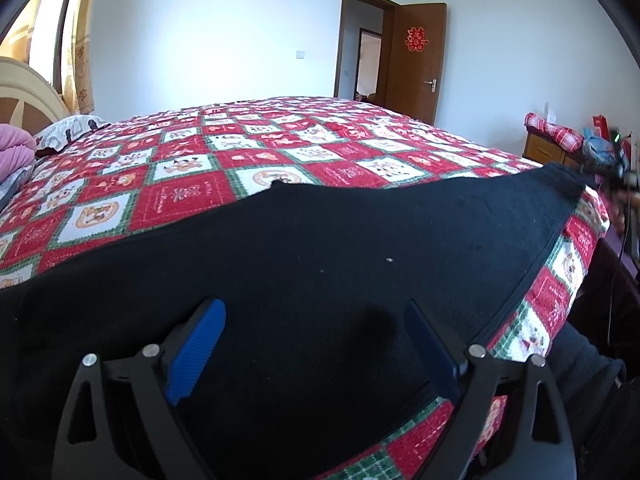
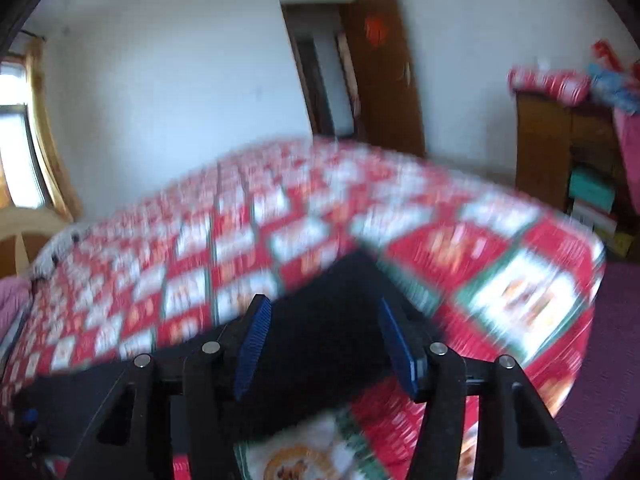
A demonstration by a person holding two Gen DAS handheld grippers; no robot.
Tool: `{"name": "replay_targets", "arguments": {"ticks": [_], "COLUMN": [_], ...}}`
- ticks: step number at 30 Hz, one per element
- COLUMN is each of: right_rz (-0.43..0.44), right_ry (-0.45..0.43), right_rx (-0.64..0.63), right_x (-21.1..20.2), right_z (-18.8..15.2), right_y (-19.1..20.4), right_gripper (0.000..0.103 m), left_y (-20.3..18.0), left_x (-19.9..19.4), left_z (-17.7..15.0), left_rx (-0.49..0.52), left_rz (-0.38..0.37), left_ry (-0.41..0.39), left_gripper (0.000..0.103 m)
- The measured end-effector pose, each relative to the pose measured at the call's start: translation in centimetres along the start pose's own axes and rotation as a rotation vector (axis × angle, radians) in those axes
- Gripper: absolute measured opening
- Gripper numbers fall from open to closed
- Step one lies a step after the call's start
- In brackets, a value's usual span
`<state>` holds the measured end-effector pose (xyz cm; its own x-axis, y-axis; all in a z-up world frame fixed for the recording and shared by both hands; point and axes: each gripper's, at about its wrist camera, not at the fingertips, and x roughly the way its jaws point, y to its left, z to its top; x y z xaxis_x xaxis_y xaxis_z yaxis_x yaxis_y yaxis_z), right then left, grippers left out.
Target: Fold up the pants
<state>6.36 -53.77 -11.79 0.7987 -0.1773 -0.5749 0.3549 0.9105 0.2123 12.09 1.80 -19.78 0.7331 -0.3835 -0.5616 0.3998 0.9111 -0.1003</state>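
Observation:
Black pants [image 1: 340,248] lie spread flat on the bed near its front edge, stretching left to right. My left gripper [image 1: 314,308] is open, its blue pads [image 1: 196,354] hovering low over the pants' near part, holding nothing. In the blurred right wrist view, the pants [image 2: 324,332] show as a dark strip running to the lower left. My right gripper [image 2: 322,308] is open just above the pants' end, with nothing between its pads [image 2: 254,344].
The bed carries a red, white and green patchwork quilt [image 1: 248,160]. Pillows and a pink blanket [image 1: 16,148] lie at the headboard on the left. A wooden cabinet [image 2: 560,148] with clutter stands to the right. An open brown door [image 1: 416,64] is behind the bed.

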Motion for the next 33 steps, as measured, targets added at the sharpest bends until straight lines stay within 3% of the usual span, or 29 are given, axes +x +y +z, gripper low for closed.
{"name": "replay_targets", "arguments": {"ticks": [2,6,8,10,11,13,17,20,25,33], "right_rz": [-0.007,-0.077,-0.032,0.063,0.157,0.297,0.554,0.688,0.785,0.806], "right_ry": [0.081,0.019,-0.042,-0.027,0.017,0.099,0.25,0.407,0.625,0.865], "right_rx": [0.003,-0.062,-0.089,-0.127,-0.151,-0.196,-0.336,-0.395,-0.41,-0.386], "right_x": [1.6,-0.4,-2.2,-2.2,-1.7,-0.4,2.7,5.4,8.8,12.9], "right_z": [-0.8,-0.7,-0.5,-0.4,-0.5,-1.0,-3.2,-5.4,-8.0,-9.8], "right_y": [0.0,1.7,4.1,7.1,9.4,13.7,25.0,32.9,41.3,46.2], "right_gripper": [0.057,0.057,0.057,0.057,0.056,0.035,0.031,0.031,0.031,0.031], "left_y": [0.1,0.4,0.5,0.4,0.3,0.1,0.0,-0.4,-0.6,-0.7], "left_x": [-0.3,-1.0,-1.0,-0.6,-0.3,0.4,0.2,0.4,0.6,0.7], "left_z": [0.5,1.5,1.8,1.6,1.4,0.7,-0.2,-0.5,-0.8,-0.9], "left_rx": [-0.009,-0.036,-0.067,-0.082,-0.079,-0.061,-0.061,-0.049,-0.036,-0.025], "left_rz": [0.018,0.081,0.091,0.08,0.074,0.089,0.118,0.136,0.147,0.163], "left_ry": [-0.011,-0.061,-0.082,-0.089,-0.081,-0.053,-0.054,-0.029,-0.023,-0.025], "left_gripper": [0.094,0.099,0.1,0.1,0.1,0.1,0.101,0.103,0.103,0.103]}}
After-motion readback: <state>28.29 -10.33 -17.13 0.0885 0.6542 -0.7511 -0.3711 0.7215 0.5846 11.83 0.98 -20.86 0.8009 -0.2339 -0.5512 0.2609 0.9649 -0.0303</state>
